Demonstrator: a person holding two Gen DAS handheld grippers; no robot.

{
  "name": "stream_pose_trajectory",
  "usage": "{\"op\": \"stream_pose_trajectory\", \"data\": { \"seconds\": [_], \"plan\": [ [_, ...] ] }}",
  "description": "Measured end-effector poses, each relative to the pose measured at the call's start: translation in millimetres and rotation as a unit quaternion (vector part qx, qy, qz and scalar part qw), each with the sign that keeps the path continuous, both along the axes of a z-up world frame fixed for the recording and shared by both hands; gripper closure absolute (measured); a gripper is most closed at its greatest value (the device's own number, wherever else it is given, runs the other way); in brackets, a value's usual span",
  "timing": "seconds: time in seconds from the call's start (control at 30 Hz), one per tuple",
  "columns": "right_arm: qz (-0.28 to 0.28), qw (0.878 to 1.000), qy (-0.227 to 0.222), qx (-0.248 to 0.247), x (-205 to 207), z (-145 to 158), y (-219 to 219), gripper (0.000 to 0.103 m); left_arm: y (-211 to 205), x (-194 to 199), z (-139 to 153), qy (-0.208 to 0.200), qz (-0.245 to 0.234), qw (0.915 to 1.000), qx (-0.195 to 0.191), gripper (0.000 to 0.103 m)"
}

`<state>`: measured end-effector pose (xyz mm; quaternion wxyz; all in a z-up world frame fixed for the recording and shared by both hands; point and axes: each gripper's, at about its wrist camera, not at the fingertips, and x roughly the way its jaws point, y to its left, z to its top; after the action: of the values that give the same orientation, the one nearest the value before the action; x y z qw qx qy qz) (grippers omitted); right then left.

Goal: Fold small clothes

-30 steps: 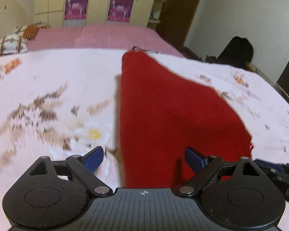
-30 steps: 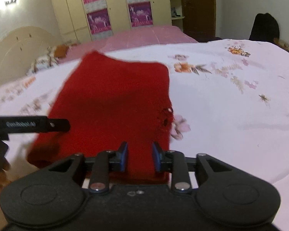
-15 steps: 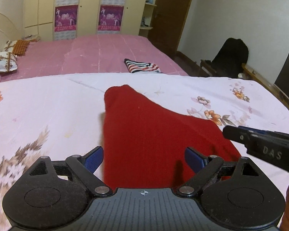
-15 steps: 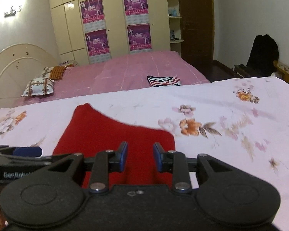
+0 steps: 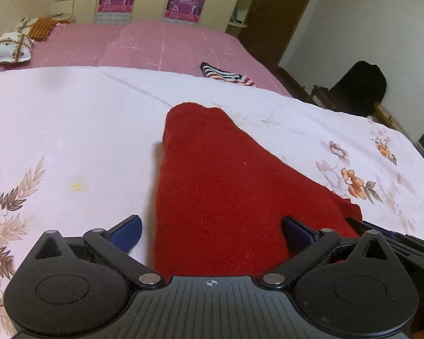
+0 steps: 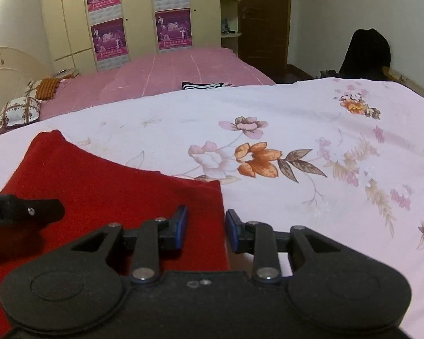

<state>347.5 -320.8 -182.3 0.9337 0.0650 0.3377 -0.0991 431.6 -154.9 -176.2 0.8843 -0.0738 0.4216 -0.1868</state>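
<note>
The left gripper (image 5: 210, 233) is spreading wider, empty, as the red garment (image 5: 226, 186) is settling flat ahead of it, while the right gripper (image 6: 206, 230) is standing narrow astride its corner, gripping nothing, suggesting a finished fold.

**Two wrist views, low over the bed**

Each fisheye camera sits just behind its own jaws, angled down and forward, close above the floral sheet (image 5: 70, 130). Both face the wardrobe wall. They share the red cloth (image 5: 226, 192) ahead of the jaws and the striped garment (image 6: 203, 86) far beyond.
</note>
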Motion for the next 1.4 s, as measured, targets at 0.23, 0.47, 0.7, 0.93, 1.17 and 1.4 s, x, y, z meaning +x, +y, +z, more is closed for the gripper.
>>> {"op": "stream_pose_trajectory", "data": {
  "seconds": [0.23,0.47,0.7,0.93,1.17,1.4],
  "plan": [
    [0.001,1.0,-0.002,0.027,-6,14,-6,0.073,9,-25,26,-0.031,0.001,0.9995,0.001,0.0],
    [0.033,0.998,-0.046,0.034,-56,53,8,0.072,27,-67,43,-0.041,-0.024,0.9989,0.004,0.0],
    [0.058,0.998,-0.017,0.014,-79,40,29,0.075,13,-82,29,-0.019,-0.047,0.9981,0.034,0.0],
    [0.051,0.999,0.014,0.004,-75,25,30,0.074,11,-82,19,0.005,-0.043,0.9984,0.036,0.0],
    [0.047,0.999,-0.001,0.011,-95,36,29,0.073,10,-95,24,0.003,-0.045,0.998,0.045,0.0],
    [0.053,0.998,-0.008,0.026,-114,46,28,0.073,17,-115,37,-0.01,-0.051,0.9979,0.04,0.0]
  ]
}}
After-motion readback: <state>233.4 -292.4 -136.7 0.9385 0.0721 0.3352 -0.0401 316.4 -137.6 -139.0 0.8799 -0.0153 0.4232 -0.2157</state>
